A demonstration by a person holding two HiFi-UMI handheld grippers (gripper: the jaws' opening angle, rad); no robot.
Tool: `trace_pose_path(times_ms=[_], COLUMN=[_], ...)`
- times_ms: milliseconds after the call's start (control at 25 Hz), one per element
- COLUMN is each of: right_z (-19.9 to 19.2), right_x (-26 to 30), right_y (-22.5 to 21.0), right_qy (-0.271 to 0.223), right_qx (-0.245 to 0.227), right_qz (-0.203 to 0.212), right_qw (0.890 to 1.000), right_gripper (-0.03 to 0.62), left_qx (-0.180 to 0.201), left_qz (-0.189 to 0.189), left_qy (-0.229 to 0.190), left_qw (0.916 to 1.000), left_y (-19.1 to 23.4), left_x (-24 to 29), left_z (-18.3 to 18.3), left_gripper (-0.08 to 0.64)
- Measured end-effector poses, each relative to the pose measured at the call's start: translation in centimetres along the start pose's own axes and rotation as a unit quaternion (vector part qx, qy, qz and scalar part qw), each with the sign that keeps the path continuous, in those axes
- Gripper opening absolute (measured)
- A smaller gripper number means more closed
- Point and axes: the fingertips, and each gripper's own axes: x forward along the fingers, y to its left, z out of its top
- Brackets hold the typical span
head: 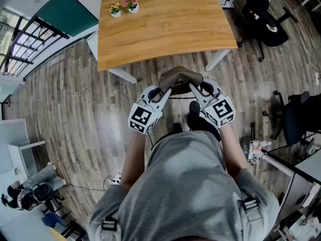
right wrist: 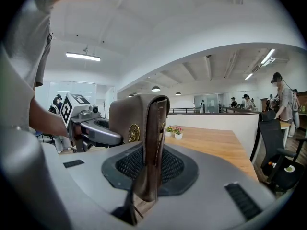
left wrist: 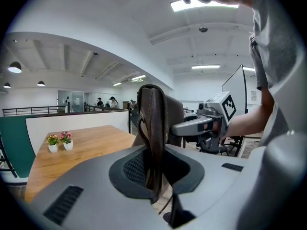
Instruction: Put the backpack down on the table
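Observation:
A brown leather backpack (head: 180, 78) hangs between my two grippers, just short of the near edge of the wooden table (head: 165, 24). My left gripper (head: 162, 91) is shut on the backpack's left strap (left wrist: 153, 138), which stands upright between its jaws. My right gripper (head: 201, 90) is shut on the right strap (right wrist: 154, 143). In the right gripper view the backpack's body (right wrist: 127, 121) shows a gold emblem, with the left gripper (right wrist: 91, 128) beyond it. The left gripper view shows the right gripper (left wrist: 206, 123) across the bag. The bag's lower part is hidden.
Two small flower pots (head: 124, 6) stand at the table's far left. The table's white legs (head: 216, 60) are below its near edge. A black office chair (head: 266, 14) stands to the right, and another (head: 296, 115) nearer. People stand in the background (right wrist: 283, 97).

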Motion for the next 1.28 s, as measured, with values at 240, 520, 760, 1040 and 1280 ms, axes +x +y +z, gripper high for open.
trace_pose_path(times_ms=[240, 520, 760, 1040, 1280], right_z=[0.6, 1.0, 0.8, 0.4, 0.3], right_x=[1.1, 2.1, 2.9, 3.7, 4.3], right_y=[-2.1, -4.5, -6.4, -8.7, -9.9], right_qy=[0.001, 0.002, 0.009, 0.016, 0.016], right_qx=[-0.004, -0.005, -0.008, -0.005, -0.013], right_qz=[0.011, 0.027, 0.045, 0.072, 0.098], right_qw=[1.000, 1.000, 0.999, 0.997, 0.995], right_gripper=[0.077, 0.077, 0.077, 0.077, 0.077], left_qx=[-0.004, -0.008, -0.016, -0.028, -0.033], left_qz=[0.011, 0.026, 0.040, 0.063, 0.083], left_qy=[0.000, 0.001, 0.003, 0.011, 0.012], left_qw=[0.9999, 0.9996, 0.9991, 0.9976, 0.9959], left_y=[1.2, 2.4, 3.1, 3.7, 4.1], left_x=[1.6, 3.7, 5.3, 7.3, 8.3], left_z=[0.8, 1.6, 1.7, 1.9, 2.0], left_gripper=[0.063, 0.063, 0.063, 0.063, 0.063])
